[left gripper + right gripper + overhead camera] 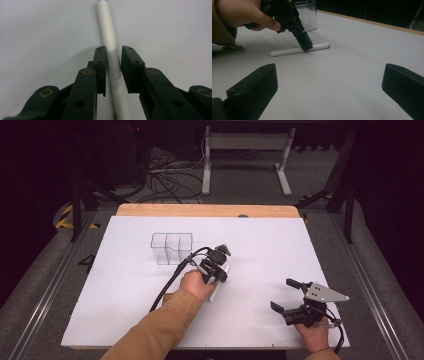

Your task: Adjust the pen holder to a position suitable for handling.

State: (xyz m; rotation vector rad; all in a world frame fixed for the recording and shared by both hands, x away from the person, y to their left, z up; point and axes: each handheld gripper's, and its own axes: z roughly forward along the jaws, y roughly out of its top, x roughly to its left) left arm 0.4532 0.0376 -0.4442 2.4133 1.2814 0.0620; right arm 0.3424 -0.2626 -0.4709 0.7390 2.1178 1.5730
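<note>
High view: left tool angled down on white pen lying mid-bench, just right of clear organizer. Right tool near front-right edge, jaws spread, nothing held.

Left tool view: jaws straddle pen; one touches barrel, small gap at other. Closing, not yet clamped.

Right tool view: pen flat on bench, left tool pinching its middle; organizer behind. Judgement: grasp stage; lift and likely placing in organizer remain.

A white sheet covers the counter, whose bare wooden edge shows along the far side. On the sheet lie a white pen near the middle and a clear divided bin, upright, just beyond it.
</note>
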